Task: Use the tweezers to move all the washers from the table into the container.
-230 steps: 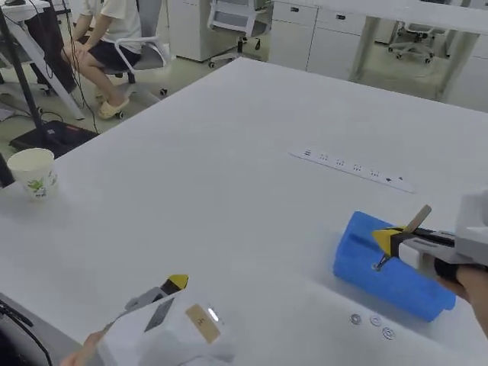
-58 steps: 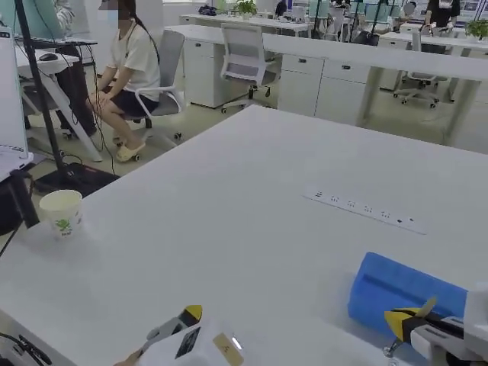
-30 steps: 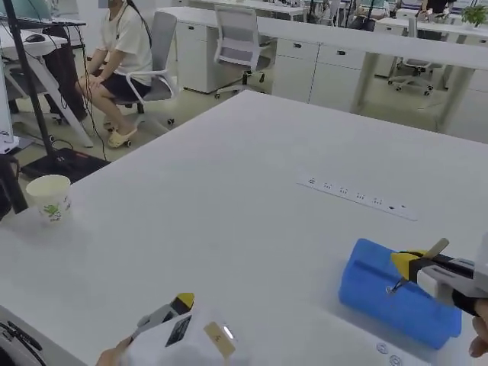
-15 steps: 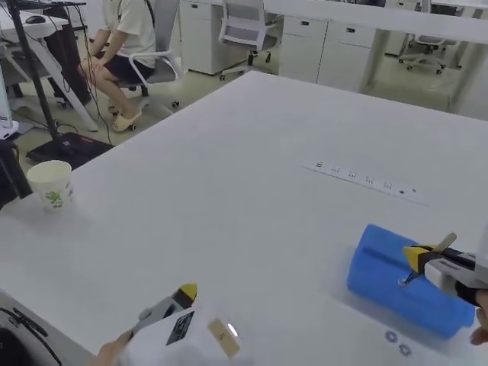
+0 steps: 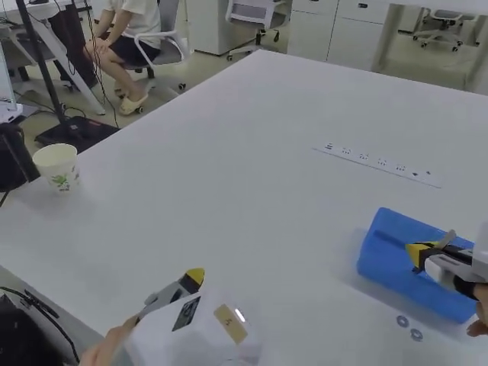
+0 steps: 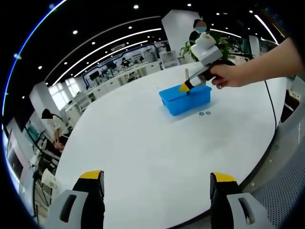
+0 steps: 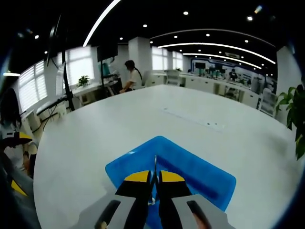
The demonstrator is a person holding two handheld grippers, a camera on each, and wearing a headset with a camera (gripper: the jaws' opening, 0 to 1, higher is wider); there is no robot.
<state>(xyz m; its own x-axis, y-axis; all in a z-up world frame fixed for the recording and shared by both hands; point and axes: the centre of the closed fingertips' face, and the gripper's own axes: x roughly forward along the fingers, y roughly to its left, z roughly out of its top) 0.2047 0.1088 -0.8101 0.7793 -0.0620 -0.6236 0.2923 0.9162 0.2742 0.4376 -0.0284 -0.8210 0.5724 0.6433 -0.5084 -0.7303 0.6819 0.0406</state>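
A white paper cup point(image 5: 57, 166) with a green print stands on the white tabletop point(image 5: 229, 168), well to the left of the blue rectangular plastic container point(image 5: 396, 244). The left tool point(image 6: 157, 177) hangs over the tabletop's near edge, also well left of the container. Its yellow-tipped jaws are spread wide with nothing between them. A flat white power strip point(image 5: 377, 164) lies on the tabletop beyond the container. The right tool point(image 7: 154, 180) sits above the container, its jaws pressed together on the thin metal tweezers point(image 7: 155, 164). The tweezers' tips point down over the container's open inside, and whether they carry anything cannot be told. Two small metal ring washers point(image 5: 402, 322) lie side by side on the tabletop, just in front of the container's near wall.
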